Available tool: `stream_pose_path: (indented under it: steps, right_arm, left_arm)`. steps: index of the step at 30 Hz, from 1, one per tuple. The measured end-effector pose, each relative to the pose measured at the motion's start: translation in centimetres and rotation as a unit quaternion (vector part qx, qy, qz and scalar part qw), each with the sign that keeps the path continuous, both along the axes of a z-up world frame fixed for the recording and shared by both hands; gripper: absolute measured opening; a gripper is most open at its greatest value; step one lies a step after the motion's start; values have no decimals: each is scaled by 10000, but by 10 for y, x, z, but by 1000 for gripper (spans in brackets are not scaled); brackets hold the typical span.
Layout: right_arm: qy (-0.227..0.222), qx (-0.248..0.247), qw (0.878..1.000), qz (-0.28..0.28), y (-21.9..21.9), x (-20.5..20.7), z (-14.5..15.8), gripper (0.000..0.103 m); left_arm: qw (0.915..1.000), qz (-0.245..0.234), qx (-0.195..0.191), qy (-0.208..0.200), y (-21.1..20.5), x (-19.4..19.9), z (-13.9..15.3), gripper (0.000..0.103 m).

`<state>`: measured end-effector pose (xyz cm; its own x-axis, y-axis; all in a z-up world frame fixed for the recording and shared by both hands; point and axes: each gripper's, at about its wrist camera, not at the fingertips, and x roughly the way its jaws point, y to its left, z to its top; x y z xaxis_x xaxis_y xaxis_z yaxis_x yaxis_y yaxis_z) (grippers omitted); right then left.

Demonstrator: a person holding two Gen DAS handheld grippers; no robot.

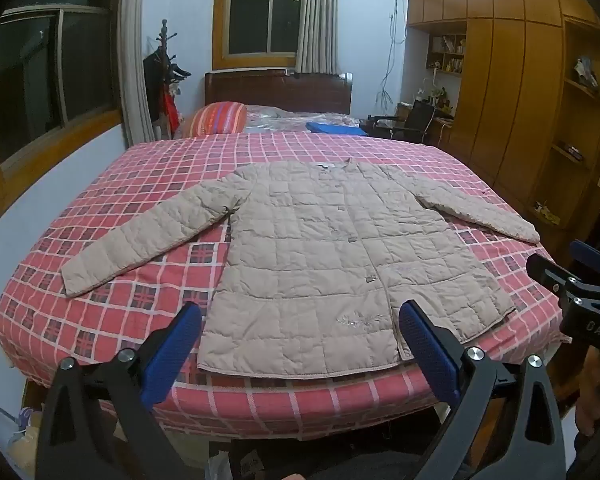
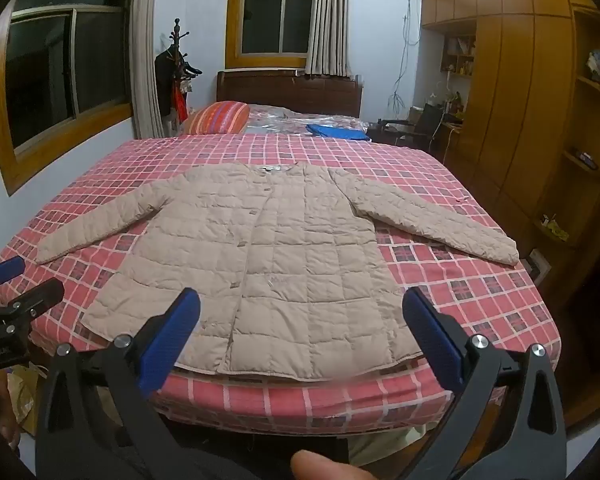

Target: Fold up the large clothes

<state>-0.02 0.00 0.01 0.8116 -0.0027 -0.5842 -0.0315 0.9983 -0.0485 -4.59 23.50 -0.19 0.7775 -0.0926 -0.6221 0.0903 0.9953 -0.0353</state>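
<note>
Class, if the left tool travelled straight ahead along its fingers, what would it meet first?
Probably the beige quilted jacket lying flat on the bed; the open left tool frames its hem, though depth is uncertain.

Both grippers are alike: the left gripper (image 1: 300,320) and right gripper (image 2: 302,316) have matte black angular arms, textured blue finger pads (image 1: 172,356), and round silver screws (image 1: 476,353) at the joints. Pale lettering (image 1: 598,334) marks the right gripper's black body

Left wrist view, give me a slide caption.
Open left gripper hovers before a beige quilted jacket spread flat on a red plaid bedspread.
</note>
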Motion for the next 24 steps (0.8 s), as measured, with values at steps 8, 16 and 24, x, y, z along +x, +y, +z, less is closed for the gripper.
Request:
stream_pose_path:
  steps: [8, 16, 24]
  right_arm:
    - [-9, 30, 10000, 0, 0, 0, 0, 101]
    - [-30, 23, 10000, -17, -3, 2, 1, 101]
    - [-32, 25, 10000, -11, -4, 1, 2, 101]
  left_arm:
    - [10000, 8, 26, 25, 0, 0, 0, 99]
    - [10000, 3, 32, 36, -1, 1, 0, 99]
    - [10000, 2, 30, 21, -3, 0, 1, 99]
